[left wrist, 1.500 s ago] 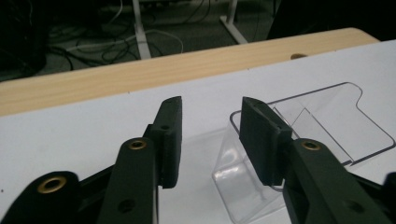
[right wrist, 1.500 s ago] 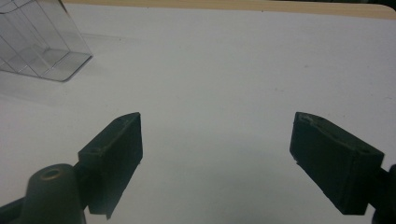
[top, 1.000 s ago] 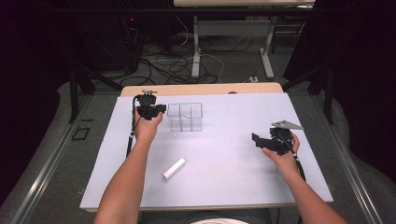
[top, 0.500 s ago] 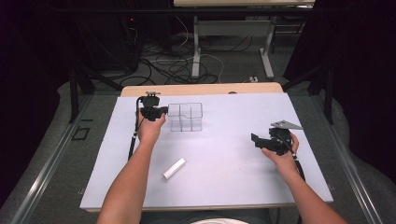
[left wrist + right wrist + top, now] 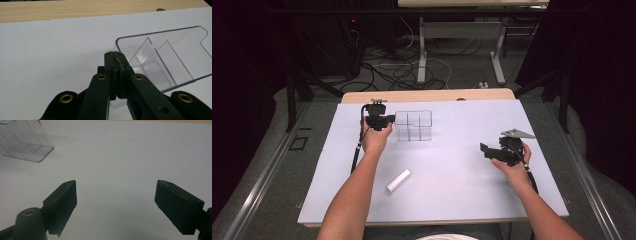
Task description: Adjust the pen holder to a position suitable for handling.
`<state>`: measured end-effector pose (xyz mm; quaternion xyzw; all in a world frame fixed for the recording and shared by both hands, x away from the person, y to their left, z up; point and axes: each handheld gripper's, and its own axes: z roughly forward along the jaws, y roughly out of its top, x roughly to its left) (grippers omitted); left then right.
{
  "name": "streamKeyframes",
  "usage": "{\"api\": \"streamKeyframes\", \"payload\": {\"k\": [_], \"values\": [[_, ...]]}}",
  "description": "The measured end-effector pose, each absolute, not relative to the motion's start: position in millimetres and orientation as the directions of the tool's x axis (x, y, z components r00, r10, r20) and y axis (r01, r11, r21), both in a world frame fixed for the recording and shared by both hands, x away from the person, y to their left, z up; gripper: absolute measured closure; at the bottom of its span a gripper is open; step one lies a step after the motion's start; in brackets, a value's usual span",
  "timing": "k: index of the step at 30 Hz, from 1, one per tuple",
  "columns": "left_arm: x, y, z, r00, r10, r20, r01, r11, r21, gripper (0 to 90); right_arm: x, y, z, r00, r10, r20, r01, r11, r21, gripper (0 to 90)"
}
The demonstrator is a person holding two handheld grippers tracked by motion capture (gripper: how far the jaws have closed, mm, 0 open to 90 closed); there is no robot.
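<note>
At a white-covered table [image 5: 462, 200], the left gripper [image 5: 384, 121] has its jaws pinched on the near wall of a clear divided organizer [image 5: 414, 125]; over the past second little has shifted, the hand having edged only slightly, so the hold looks settled rather than in transit; the right gripper [image 5: 487, 149] idles well apart, jaws spread wide on nothing; a white cylinder [image 5: 398, 180] lies untouched nearer the person; the left gripper view shows the organizer [image 5: 160, 60] wall between the jaws, seemingly tilted, while the high view suggests it upright.
</note>
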<state>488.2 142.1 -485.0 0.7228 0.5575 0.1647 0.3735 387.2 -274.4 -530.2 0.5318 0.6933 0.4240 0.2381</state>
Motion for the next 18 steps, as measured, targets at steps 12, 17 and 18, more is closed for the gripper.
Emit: {"api": "streamKeyframes", "payload": {"k": [12, 17, 18], "values": [[484, 127, -486, 0.332, 0.921, -0.203, 0.681, -0.085, 0.727, 90.0, 388, -274, -531, -0.328, 0.938, 0.115, 0.531, 0.082, 0.843, 17.2], [482, 117, -487, 0.342, 0.917, -0.205, 0.678, -0.09, 0.729, 90.0, 388, -274, -531, -0.324, 0.938, 0.12, 0.535, 0.078, 0.841, 17.2], [482, 117, -487, 0.342, 0.917, -0.205, 0.678, -0.09, 0.729, 90.0, 388, -274, -531, -0.324, 0.938, 0.119, 0.536, 0.079, 0.841, 17.2]]}}
